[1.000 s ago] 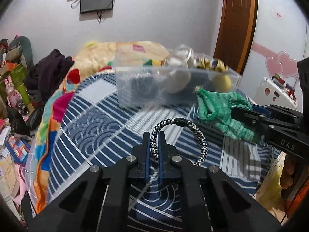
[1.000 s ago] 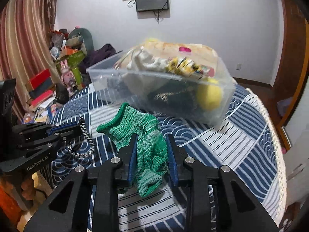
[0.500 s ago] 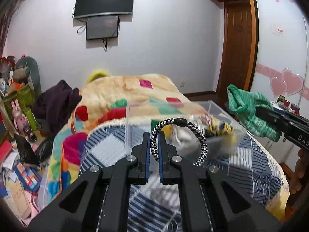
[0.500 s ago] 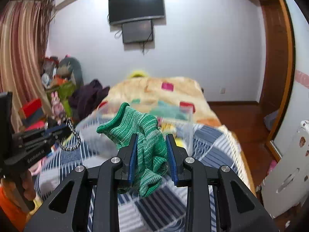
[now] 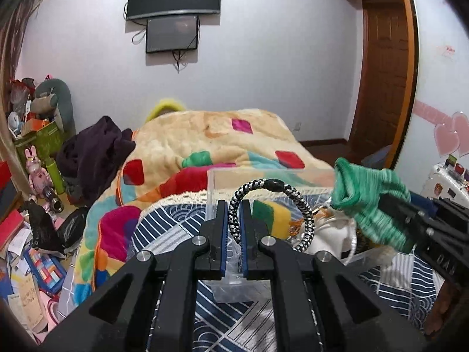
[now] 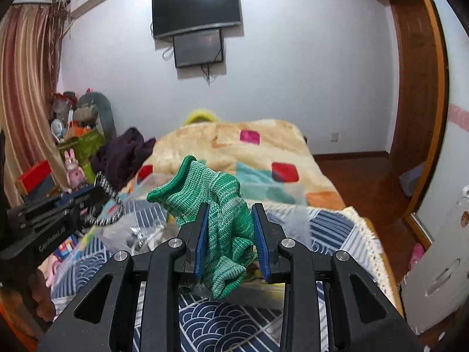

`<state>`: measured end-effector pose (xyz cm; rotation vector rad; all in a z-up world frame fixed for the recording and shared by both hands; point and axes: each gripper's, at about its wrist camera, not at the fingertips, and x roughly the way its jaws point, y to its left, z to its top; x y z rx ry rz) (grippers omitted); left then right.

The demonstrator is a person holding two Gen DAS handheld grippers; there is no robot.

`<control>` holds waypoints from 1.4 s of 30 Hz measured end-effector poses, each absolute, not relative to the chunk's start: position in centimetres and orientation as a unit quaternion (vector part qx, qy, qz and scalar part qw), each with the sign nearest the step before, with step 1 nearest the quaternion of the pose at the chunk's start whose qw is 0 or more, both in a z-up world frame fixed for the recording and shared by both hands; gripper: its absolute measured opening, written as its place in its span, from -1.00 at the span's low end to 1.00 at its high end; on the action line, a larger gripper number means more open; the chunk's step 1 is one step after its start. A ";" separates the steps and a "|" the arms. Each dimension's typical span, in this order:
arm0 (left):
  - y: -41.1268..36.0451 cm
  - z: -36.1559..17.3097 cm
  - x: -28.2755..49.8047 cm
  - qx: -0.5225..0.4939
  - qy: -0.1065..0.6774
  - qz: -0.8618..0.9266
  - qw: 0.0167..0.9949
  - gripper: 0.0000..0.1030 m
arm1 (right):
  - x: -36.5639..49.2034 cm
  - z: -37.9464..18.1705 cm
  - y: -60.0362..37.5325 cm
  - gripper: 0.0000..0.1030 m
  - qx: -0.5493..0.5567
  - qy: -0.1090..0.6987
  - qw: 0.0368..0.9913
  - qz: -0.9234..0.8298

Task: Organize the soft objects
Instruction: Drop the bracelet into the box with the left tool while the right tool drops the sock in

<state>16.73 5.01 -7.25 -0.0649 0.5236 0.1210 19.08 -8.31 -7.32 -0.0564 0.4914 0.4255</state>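
Release over the bin is the step in hand, I judge, and it goes best if each pair of tongs comes clear above the open top before parting, so nothing catches on the rim or falls to the bed.

Left tongs (image 5: pixel 233 226) pinch a black-and-white braided band (image 5: pixel 271 211), its loop standing up and to the right of the narrow jaws. Right tongs (image 6: pixel 229 236) squeeze a green knit glove (image 6: pixel 218 208), bunched between the pads with the cuff poking up left and a fold hanging below.

Just beyond and below both lies the clear bin (image 5: pixel 263 173) on the blue patterned cover (image 5: pixel 164 228); a sponge (image 5: pixel 269 215) and white cord show inside. The glove hangs over the bin's right part, the band over its near wall. Farther back the bed carries a patchwork blanket (image 5: pixel 211 138).
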 end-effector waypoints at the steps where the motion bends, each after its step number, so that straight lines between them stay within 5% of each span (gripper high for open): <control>1: 4.9 -7.6 17.1 -0.030 0.264 0.061 0.962 -0.88 | 19.3 -7.6 -8.2 -0.49 -0.030 0.247 0.946 0.209; 11: 4.5 -10.0 18.5 -0.018 0.309 0.051 0.949 -0.87 | 20.0 -8.7 -8.8 -0.35 -0.015 0.284 0.932 0.223; 24: 4.2 -7.8 15.0 -0.028 0.283 0.026 0.958 -0.71 | 18.7 -6.8 -10.0 0.20 -0.024 0.264 0.940 0.215; 35: 2.7 -2.3 9.6 -0.037 0.204 -0.013 0.978 -0.69 | 14.9 -2.5 -11.2 0.24 -0.039 0.179 0.958 0.220; 42: 1.6 0.1 6.4 -0.036 0.158 -0.024 0.986 -0.10 | 12.3 -0.6 -12.0 0.34 -0.031 0.134 0.962 0.235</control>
